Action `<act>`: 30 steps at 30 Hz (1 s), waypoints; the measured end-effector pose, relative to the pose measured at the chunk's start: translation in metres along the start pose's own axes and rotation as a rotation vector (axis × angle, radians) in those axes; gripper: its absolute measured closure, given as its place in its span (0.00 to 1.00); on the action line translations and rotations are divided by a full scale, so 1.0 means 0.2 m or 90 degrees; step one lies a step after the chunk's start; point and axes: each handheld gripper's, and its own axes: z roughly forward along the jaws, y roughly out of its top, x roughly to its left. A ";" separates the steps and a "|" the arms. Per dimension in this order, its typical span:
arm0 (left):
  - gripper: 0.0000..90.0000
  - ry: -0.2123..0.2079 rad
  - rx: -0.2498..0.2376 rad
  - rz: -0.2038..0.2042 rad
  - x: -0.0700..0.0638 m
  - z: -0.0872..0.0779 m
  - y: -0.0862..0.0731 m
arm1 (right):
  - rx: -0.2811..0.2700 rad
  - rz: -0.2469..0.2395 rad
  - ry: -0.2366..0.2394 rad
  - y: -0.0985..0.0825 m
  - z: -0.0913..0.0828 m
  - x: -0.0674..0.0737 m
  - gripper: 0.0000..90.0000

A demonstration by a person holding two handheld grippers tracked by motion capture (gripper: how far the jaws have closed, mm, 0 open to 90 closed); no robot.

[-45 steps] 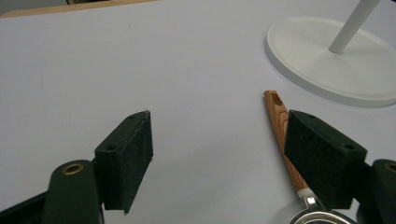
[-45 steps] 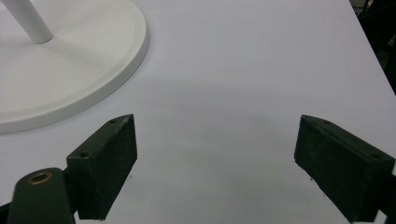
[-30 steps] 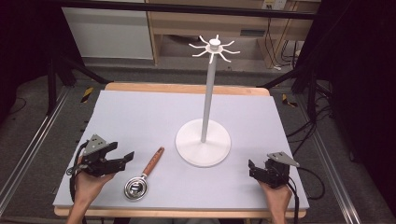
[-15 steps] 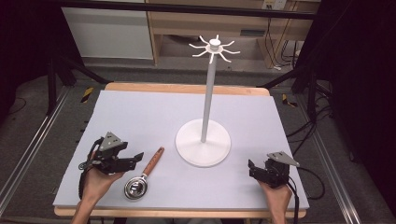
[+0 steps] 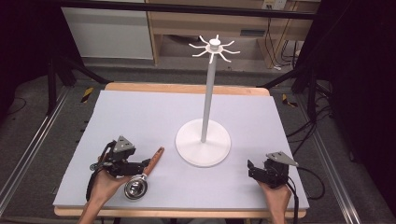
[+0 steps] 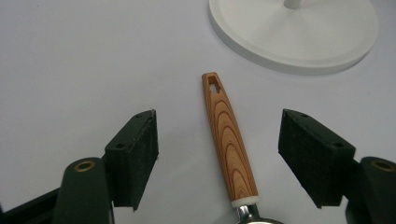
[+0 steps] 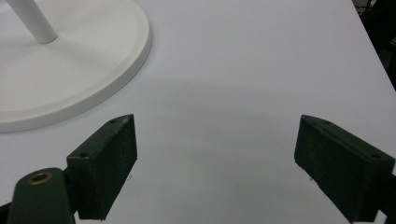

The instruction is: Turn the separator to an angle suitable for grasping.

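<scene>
Moved in: left gripper (image 6: 217,154), jaws wide, straddling spoon (image 6: 229,140) handle. Next: close. Right gripper (image 7: 215,158) open, empty.

A wooden shelf unit (image 5: 205,25) is seen behind the table (image 5: 187,88), and black cables (image 5: 322,126) are trailed across the floor (image 5: 42,140).

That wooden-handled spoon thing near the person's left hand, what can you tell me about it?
It looks like a small ladle or strainer: a wood-grain handle with a hanging slot at its tip, a pale collar, then a shiny round metal bowl. It lies flat on the grey table, handle pointing toward the white stand's base, bowl toward the person. The left tongs are open astride the handle, not touching it.
</scene>
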 end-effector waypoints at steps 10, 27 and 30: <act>0.34 -0.007 0.040 0.016 -0.03 0.06 -0.02 | 0.008 0.000 0.002 0.00 0.01 0.00 0.15; 0.46 0.007 0.094 0.032 -0.07 0.18 -0.03 | 0.014 -0.004 0.004 0.00 0.02 0.01 0.15; 0.49 0.008 0.102 0.026 -0.07 0.20 -0.04 | 0.017 -0.002 0.004 0.00 0.02 0.01 0.15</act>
